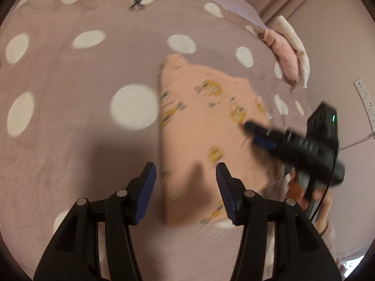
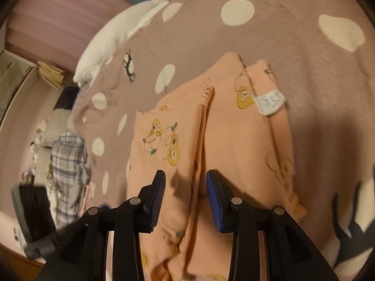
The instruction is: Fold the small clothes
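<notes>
The peach garment (image 1: 206,126) lies folded on the bed cover (image 1: 70,121), a mauve spread with cream dots, and serves as the landmark here.

In the left wrist view, the left tongs (image 1: 186,182) hover over the garment's near edge, spread wide and holding nothing; the left finger (image 1: 146,194) hangs over bare cover just left of the cloth, the other over the cloth itself. Right of the garment's middle, the right tongs (image 1: 248,126) reach in from the side, tips at or just above the cloth; blur hides how far apart their tips stand in this view. Beyond the garment's far right corner sits a pink folded item (image 1: 284,53) with a cream folded item (image 1: 295,44) against it. Only this view shows these 2 items.

The right wrist view shows the garment sharply: cartoon prints, several lengthwise folds, and a white care label (image 2: 269,103) on its right part. The right tongs (image 2: 186,195) hover over its near end, moderately wide and gripping nothing. Left of the garment, past the bed's edge, hangs a plaid cloth (image 2: 68,168).
</notes>
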A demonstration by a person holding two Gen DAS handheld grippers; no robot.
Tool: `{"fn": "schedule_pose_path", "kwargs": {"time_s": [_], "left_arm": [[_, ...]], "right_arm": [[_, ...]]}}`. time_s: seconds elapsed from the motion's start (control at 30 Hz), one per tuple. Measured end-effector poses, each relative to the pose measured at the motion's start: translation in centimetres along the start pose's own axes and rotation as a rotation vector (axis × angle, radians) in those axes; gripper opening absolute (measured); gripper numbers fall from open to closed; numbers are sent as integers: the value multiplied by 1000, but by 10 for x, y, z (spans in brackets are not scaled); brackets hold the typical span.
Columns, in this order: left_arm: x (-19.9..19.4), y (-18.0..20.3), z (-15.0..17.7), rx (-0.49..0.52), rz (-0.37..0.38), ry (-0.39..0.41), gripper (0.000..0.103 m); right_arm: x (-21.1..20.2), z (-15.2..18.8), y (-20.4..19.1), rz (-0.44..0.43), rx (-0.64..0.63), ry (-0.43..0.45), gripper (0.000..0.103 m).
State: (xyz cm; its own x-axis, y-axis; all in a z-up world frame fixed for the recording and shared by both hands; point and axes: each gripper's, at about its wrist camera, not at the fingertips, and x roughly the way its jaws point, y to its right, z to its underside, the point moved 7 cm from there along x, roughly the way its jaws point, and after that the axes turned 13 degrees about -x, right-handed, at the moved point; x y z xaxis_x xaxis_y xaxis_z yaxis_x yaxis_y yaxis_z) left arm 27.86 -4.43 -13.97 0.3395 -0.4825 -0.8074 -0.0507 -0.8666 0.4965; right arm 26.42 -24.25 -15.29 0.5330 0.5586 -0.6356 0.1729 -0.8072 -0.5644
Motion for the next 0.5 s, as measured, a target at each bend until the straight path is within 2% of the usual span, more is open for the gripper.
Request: {"fn": "schedule_pose_path", "kwargs": {"time_s": [0.2,0.3,0.33,0.5], "left_arm": [[1,-31,21,-60,15,-24,53],[2,-34,24,-68,13,-32,53],[2,-33,25,-69,15,-33,53],[0,-23,23,-60,34,-25,53]], "right_arm": [[13,-11,-5,5,-32,11,35],[18,-16,-6,39,-63,9,13],[20,-17,-6,51,-68,6,10],[5,-29,-13,112,-153,34,8]]}}
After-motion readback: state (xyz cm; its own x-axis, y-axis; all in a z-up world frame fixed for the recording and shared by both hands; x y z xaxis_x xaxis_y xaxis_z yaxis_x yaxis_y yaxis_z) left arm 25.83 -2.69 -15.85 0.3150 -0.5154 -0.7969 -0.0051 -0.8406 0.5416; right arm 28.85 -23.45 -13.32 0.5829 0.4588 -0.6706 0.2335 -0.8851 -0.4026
